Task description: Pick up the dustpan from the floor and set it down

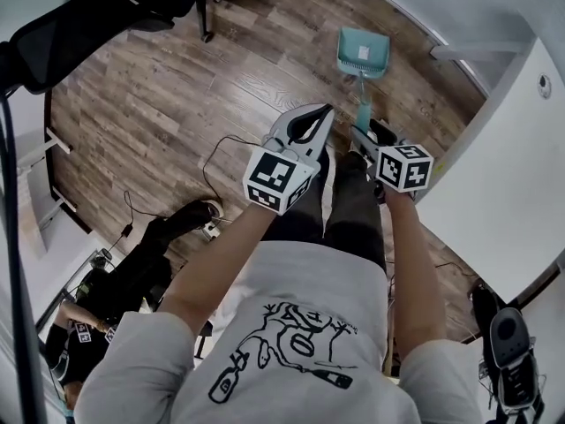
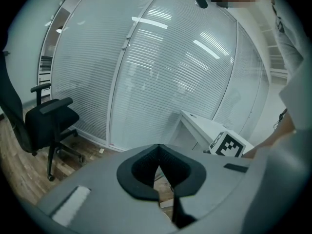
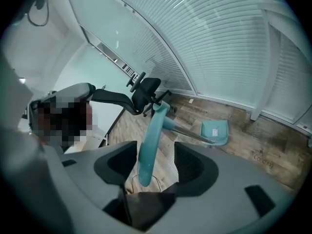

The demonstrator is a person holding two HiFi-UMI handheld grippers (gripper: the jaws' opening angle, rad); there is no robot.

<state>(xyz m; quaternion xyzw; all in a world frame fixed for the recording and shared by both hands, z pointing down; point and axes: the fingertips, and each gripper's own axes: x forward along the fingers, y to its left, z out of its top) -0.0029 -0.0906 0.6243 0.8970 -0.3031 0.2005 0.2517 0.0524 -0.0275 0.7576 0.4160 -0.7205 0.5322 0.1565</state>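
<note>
Closest to the person and farthest from the glass wall (image 3: 219,43), the left gripper (image 1: 320,113) hangs with its two pads pressed together on nothing, taking no part. Beside it, a little nearer that wall, the right gripper (image 3: 156,157) has its pads spread, and the teal grip (image 3: 150,130) of the dustpan (image 1: 361,69) stands in the gap between them. There is clear space between the grip and one pad, and it sits close by the other, so I read it as loosely caged, not clamped. From the grip a thin shaft (image 3: 187,133) slants away toward the wall to the teal pan (image 3: 215,132), which rests on the wood floor (image 3: 258,145) near the wall's foot. An office chair (image 3: 144,94) stands further along the same wall, well apart from the pan. To my eye this is a light thing, hard moulded plastic on a stiff pole, with nothing fragile about it. The trouble is its length: the weight sits out at the pan end and will lever against the pads. The grip looks smooth and rounded, so it could twist or slide in a slack hold. I'd take it squarely across the teal grip, close firmly, and carry the pole near upright. Whether the pan pivots on its shaft I can't tell.
</note>
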